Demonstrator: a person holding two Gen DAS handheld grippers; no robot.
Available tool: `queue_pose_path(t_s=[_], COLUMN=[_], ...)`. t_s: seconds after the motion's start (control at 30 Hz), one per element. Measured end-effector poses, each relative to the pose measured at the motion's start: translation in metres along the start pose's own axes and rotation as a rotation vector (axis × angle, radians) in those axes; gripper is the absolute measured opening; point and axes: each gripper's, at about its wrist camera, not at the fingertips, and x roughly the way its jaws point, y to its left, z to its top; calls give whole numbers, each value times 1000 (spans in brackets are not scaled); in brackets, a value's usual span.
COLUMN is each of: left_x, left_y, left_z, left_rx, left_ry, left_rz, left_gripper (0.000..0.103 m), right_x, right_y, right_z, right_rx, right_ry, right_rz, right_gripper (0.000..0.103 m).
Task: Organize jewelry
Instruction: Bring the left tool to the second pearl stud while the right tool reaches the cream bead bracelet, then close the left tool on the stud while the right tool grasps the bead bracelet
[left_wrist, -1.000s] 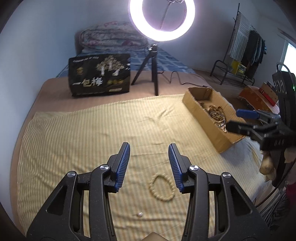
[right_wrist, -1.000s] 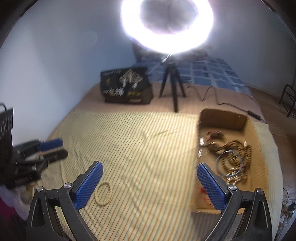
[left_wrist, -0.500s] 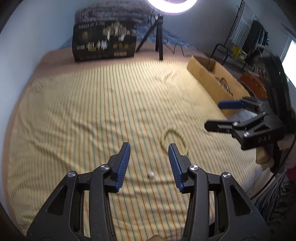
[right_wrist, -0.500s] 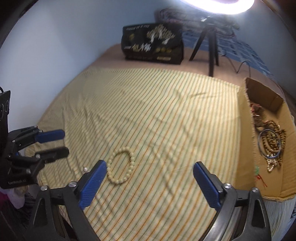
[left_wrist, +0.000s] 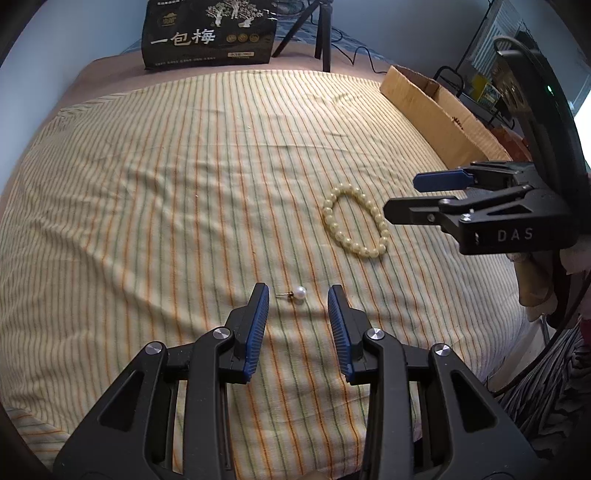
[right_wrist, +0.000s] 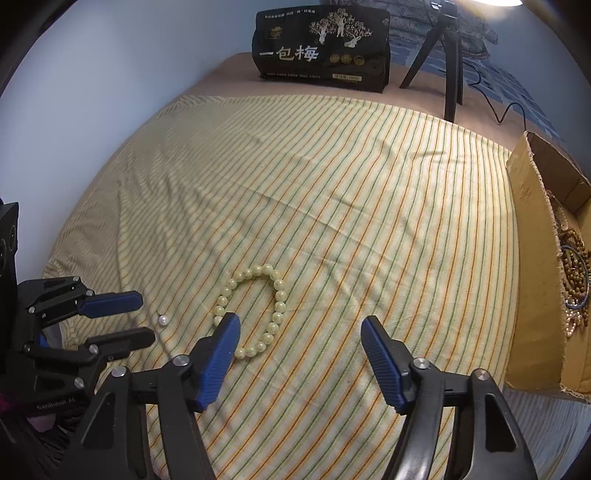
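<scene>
A: Blue ribbed pads on both tools. Left gripper (left_wrist: 298, 291) is parted, nothing held, low over the striped yellow cloth (left_wrist: 155, 192). Pearl stud earring (left_wrist: 298, 293) lies on the cloth right between its tips, pin pointing toward the left pad, touching neither

B: Right one?

A: Right gripper (right_wrist: 300, 325) is spread wider, also empty. Its left pad sits over the near-left edge of the bead bracelet (right_wrist: 255, 310); can't tell if it touches. Rest of the loop lies just beyond the gap between the fingers

B: Bracelet relative to the earring?

A: Beyond it and to the right, near, not touching. Round cream beads, closed oval loop, flat on the cloth

B: Anything else around?

A: Cardboard box (left_wrist: 439, 110) well right of the bracelet at the cloth edge, open top, brown bead strands (right_wrist: 572, 273) and a blue ring inside. Black printed bag (right_wrist: 321, 48) upright far behind the bracelet, black tripod (right_wrist: 443, 62) next to it. Cloth is wrinkled, thin green and orange stripes
</scene>
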Motion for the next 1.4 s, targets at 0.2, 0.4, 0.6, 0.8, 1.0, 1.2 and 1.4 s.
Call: queue_pose_path(t_s=[0.2,0.4,0.6,0.8,1.0,1.2,1.4], left_x=[6,12,17,18,17,18,14], left_y=[-2,-1,1,3,3,3,2], left_z=[0,1,2,1,1,3,5], left_rx=[10,2,-2,-3,3,0,-8], left_ry=[6,19,24,21,18,17,6], left_rz=[29,31,38,54,62,63,67], left_gripper=[33,33,26,18,17,17,17], right_x=[10,16,21,26,30,29,19], right_y=[-1,3,9,15,21,31,31], right_z=[1,5,7,7,5,2,0], right_rx=[10,3,-8,-20,-60,-114,-116], right_ry=[18,24,28,30,27,10,-5], right_rz=[8,16,21,12,-41,-83,-76], right_gripper=[56,50,46,44,33,7,5])
